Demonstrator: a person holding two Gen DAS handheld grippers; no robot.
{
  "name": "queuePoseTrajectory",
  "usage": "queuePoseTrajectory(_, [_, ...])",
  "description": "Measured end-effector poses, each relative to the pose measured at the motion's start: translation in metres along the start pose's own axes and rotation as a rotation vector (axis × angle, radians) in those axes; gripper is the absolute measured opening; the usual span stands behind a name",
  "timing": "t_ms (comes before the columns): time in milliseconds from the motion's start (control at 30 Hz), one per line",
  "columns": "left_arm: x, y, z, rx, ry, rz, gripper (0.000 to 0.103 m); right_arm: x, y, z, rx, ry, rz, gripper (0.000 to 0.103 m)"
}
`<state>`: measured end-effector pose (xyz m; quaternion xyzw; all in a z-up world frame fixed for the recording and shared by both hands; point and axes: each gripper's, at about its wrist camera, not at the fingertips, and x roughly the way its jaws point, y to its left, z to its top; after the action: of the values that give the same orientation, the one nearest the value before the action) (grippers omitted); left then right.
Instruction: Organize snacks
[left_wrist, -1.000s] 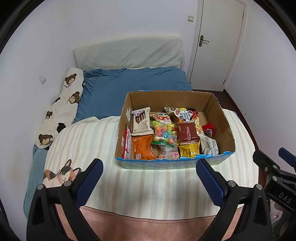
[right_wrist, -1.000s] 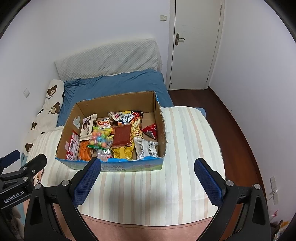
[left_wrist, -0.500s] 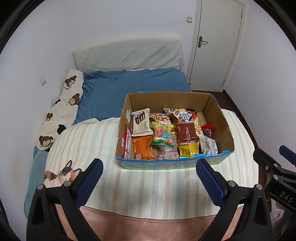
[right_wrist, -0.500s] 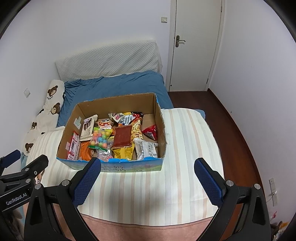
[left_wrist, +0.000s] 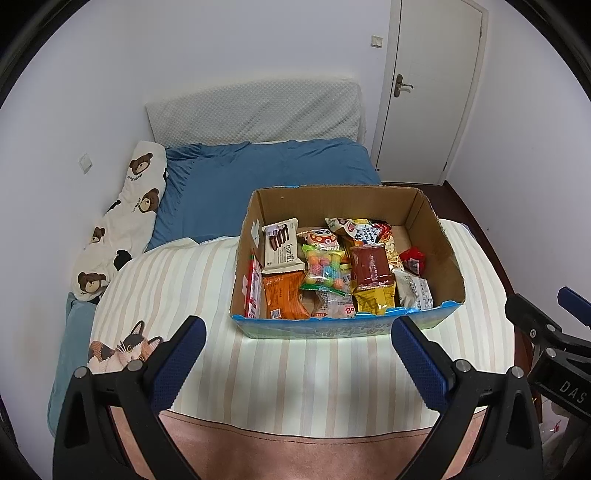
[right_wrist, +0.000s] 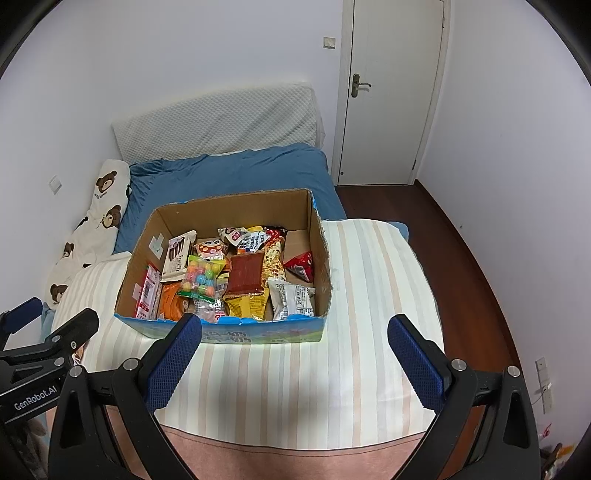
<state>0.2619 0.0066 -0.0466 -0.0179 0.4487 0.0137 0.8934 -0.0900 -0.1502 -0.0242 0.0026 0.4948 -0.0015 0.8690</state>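
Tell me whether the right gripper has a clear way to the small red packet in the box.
Probably yes. The right gripper is open and empty, the cardboard box is open-topped, and the red packet lies uncovered by the right wall. That wall may crowd one finger.

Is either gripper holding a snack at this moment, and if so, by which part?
Nothing is held. The left gripper and right gripper are both open and empty, short of the brown cardboard snack box on the striped blanket.

Matt brown cardboard box (left_wrist: 439, 236), glossy plastic snack wrappers (left_wrist: 323, 267), soft striped cloth blanket (left_wrist: 295, 373).
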Motion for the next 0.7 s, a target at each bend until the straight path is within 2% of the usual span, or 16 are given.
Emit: queuePoseTrajectory(700, [-0.005,-0.001,0.000,0.005,-0.008,-0.002,0.103,-0.011,-0.004,0.005,-0.005,-0.015,0.013,0.103])
